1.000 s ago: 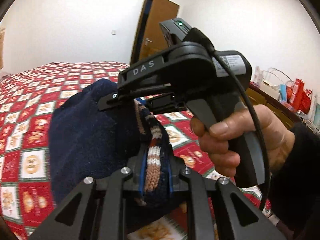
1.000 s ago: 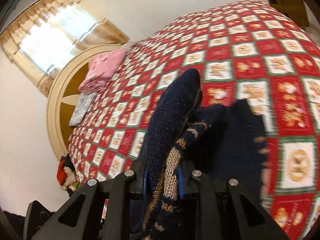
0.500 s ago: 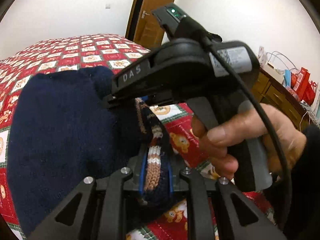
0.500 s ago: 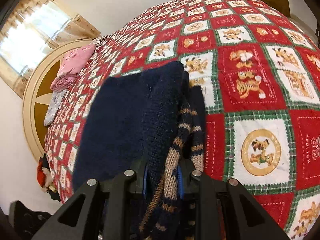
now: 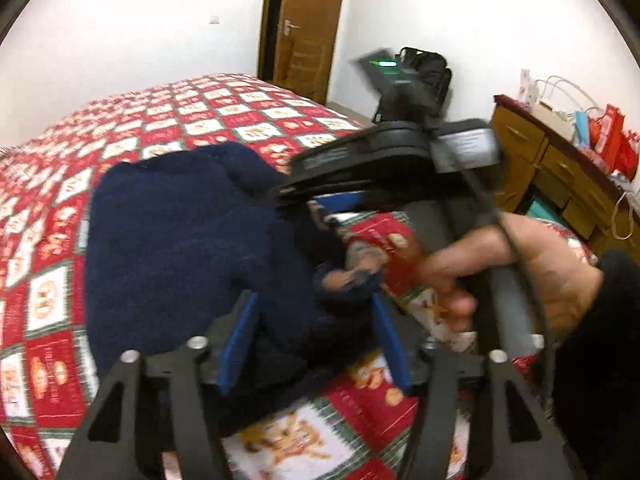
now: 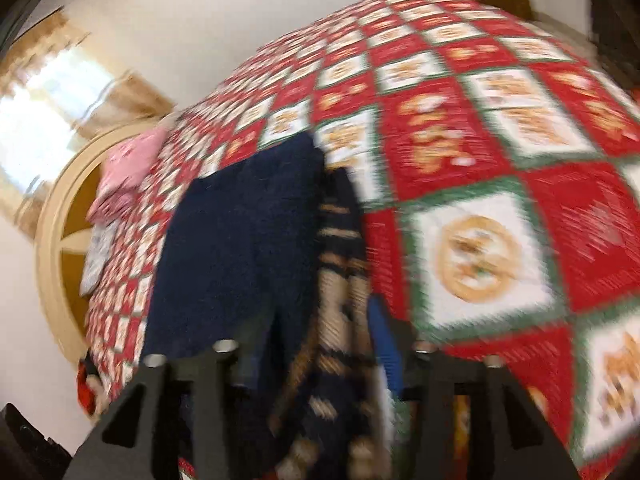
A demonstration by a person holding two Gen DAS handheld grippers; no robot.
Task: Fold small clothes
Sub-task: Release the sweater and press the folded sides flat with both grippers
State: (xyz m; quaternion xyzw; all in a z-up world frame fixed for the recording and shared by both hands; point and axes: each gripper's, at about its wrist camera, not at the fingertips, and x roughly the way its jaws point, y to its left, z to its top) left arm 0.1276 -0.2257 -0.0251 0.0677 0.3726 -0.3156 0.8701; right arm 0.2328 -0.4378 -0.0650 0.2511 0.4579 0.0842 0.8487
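A dark navy knitted sweater (image 5: 180,248) lies folded over on the red patchwork quilt (image 5: 60,240). My left gripper (image 5: 316,340) hangs low over its near edge. The jaws are opening, the blue pads stand wide apart, and loose fabric lies between them unpressed. A hand (image 5: 520,264) holds the other gripper just right of the sweater. In the blurred right wrist view, the sweater (image 6: 240,240) and its tan patterned band (image 6: 340,280) run up from my right gripper (image 6: 320,344). Those jaws are opening too, with the band slack between them.
The quilt (image 6: 480,160) covers the whole bed. A wooden door (image 5: 308,28) stands at the far wall. A wooden dresser (image 5: 560,168) with bags on top is at the right. Pink folded clothes (image 6: 124,168) lie by the round headboard (image 6: 60,240).
Both grippers were shut on the sweater's patterned edge; now both have opened and let it go. Both sank toward the bed, and the sweater has settled onto the quilt.
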